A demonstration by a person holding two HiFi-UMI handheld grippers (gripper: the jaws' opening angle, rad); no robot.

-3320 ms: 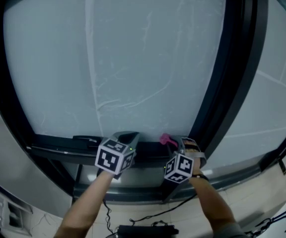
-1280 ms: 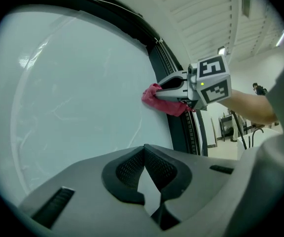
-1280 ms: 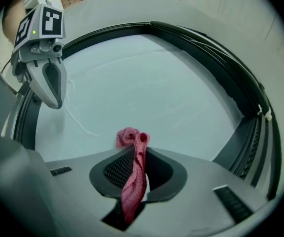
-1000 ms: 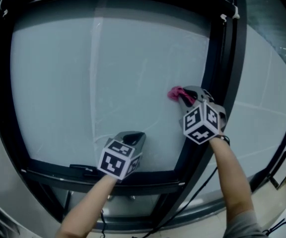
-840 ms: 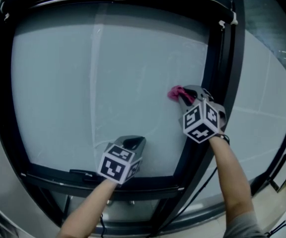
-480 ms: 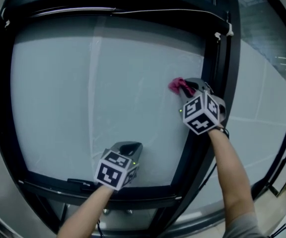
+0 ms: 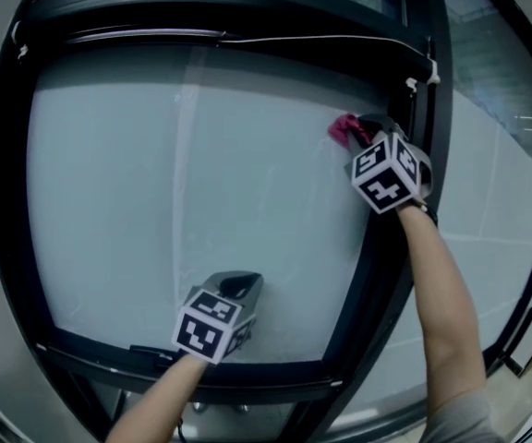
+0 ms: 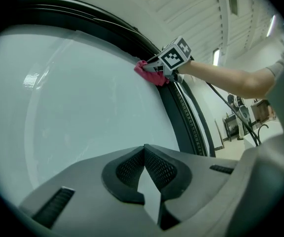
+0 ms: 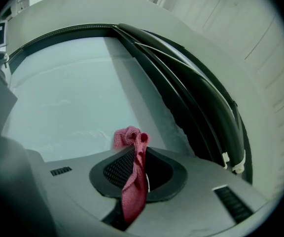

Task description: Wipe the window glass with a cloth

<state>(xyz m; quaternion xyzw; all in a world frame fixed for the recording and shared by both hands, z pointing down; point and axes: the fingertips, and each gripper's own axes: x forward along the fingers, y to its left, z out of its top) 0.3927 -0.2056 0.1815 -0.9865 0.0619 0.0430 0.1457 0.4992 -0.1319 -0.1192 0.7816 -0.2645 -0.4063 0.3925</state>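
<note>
The window glass (image 7: 192,192) is a large pale pane in a black frame (image 7: 391,247). My right gripper (image 7: 363,129) is shut on a pink cloth (image 7: 344,129), pressed to the glass near the pane's upper right corner. In the right gripper view the cloth (image 9: 134,174) hangs out from between the shut jaws. The left gripper view shows the cloth (image 8: 149,73) against the pane from below. My left gripper (image 7: 238,286) is shut with nothing in it, held at the pane's lower middle.
A thin white cable (image 7: 321,40) runs along the top of the frame, with a white clip (image 7: 429,72) at its right end. A second glass pane (image 7: 497,183) lies to the right of the black upright.
My right gripper has carried the pink cloth up the glass along the right upright, from the sill to near the top corner. The left gripper has stayed low on the pane.
</note>
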